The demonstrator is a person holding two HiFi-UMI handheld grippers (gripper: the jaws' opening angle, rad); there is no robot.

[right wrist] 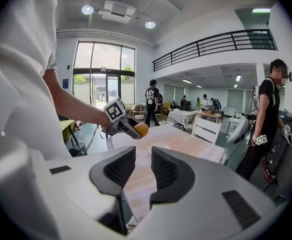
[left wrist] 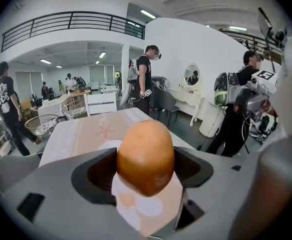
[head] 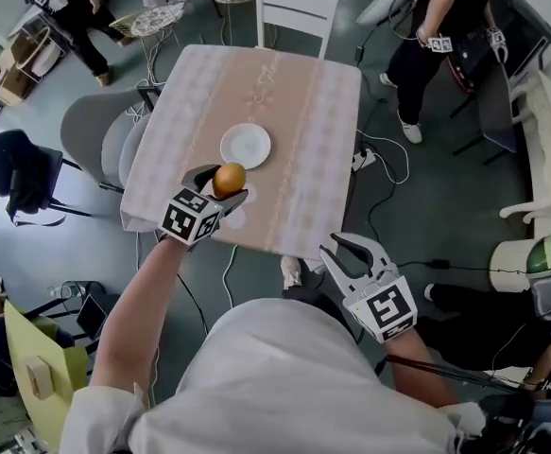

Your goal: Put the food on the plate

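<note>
**Food held above the table's near edge, plate just ahead**

My left gripper point(head: 223, 184), jaws wide, clamps the brown egg-shaped food point(head: 230, 178) by its sides, lifted clear of the table point(head: 299, 112). The plate point(head: 246, 146) waits near at 1 o'clock, with nothing between. My right gripper point(head: 336, 251) hangs off-table at 5 o'clock, narrowly parted and empty, probably to keep clear. A white chair point(head: 297, 9) stands at 12.
</note>
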